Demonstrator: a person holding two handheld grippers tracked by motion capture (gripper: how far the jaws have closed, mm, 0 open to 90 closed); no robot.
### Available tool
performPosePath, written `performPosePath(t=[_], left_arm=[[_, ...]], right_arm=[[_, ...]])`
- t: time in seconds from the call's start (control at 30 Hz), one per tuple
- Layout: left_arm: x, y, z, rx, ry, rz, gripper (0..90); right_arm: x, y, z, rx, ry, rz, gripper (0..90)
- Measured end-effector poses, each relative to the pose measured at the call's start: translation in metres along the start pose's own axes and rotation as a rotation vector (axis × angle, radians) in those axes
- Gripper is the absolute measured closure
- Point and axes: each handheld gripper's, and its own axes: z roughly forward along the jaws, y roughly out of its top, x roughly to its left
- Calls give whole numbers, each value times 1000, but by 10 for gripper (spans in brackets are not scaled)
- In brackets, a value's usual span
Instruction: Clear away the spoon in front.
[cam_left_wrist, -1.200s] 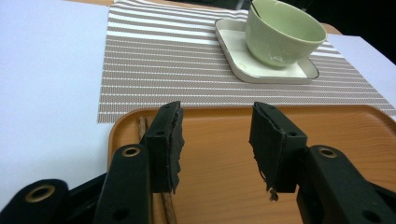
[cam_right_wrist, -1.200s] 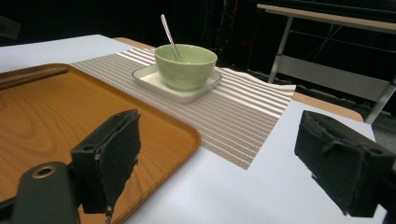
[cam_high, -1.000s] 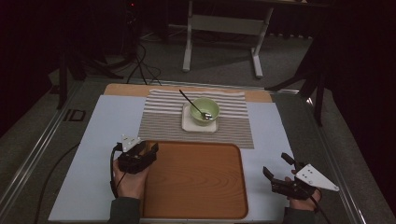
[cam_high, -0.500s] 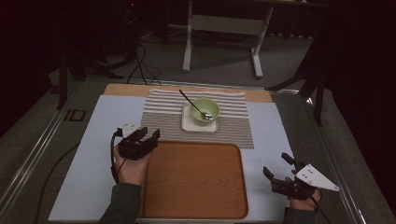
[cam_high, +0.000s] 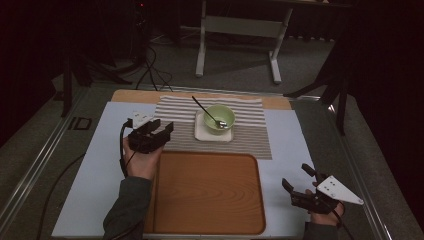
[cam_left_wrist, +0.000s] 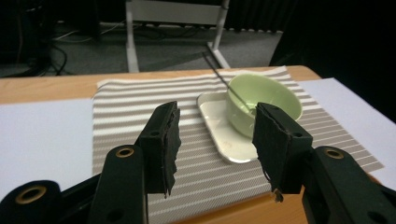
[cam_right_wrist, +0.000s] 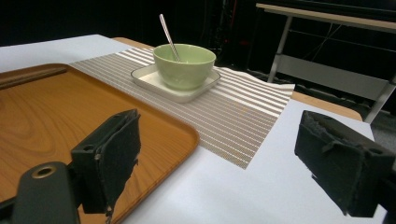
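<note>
Left hand-held gripper (cam_high: 159, 131) toward upright bowl (cam_high: 219, 118)

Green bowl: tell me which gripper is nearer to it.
Left. The left gripper hovers just beside the striped mat, aimed at the green bowl. The right gripper sits far back, past the wooden tray's right edge.

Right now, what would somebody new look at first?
Probably the green bowl with a spoon in it, sitting on a white dish on the striped mat at the far side. Then the big wooden tray in front, with open black tongs at each side: left tongs, right tongs.
</note>
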Motion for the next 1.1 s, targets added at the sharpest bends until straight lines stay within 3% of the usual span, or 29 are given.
performPosePath(t=[0.2, 0.53, 1.1], left_arm=[[-2, 13, 12, 10, -20, 54, 512], [1, 22, 37, 44, -45, 86, 527], [0, 33, 65, 84, -57, 85, 503]], right_arm=[[1, 0, 0, 0, 1, 0, 138], [0, 0, 0, 0, 0, 2, 138], [0, 0, 0, -1, 1, 3, 137]])
